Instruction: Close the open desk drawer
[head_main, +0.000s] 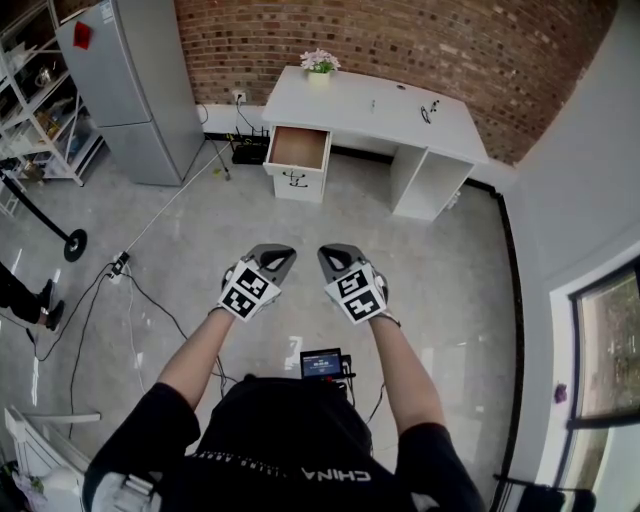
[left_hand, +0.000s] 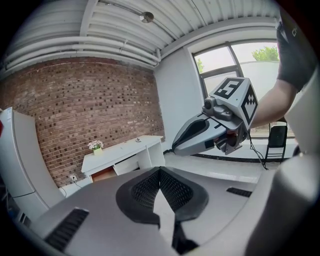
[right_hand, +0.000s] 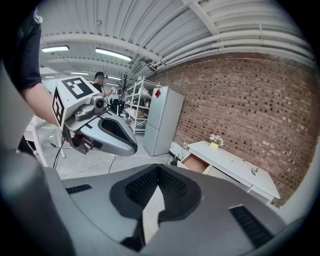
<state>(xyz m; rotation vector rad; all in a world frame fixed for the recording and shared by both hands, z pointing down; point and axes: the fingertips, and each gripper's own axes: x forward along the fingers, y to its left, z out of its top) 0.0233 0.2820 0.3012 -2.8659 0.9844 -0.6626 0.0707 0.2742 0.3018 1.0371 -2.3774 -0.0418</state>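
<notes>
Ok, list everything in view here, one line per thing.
White wooden desk: one, white, against the red brick wall.
Open desk drawer: one, white front, brown inside, pulled out at the desk's left end in the head view.
Potted flowers: one, pale pink, on the desk's back corner.
Tall grey refrigerator: one, grey, left of the desk.
Floor cables: several, black and white, left floor.
Left tool: one, grey, shut, empty.
Right tool: one, grey, shut, empty.

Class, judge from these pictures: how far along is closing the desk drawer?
Done: nothing yet; the drawer of the white desk stands pulled out. In hand: left gripper and right gripper hang shut, empty, far from it. Left: approach and push it in.
</notes>
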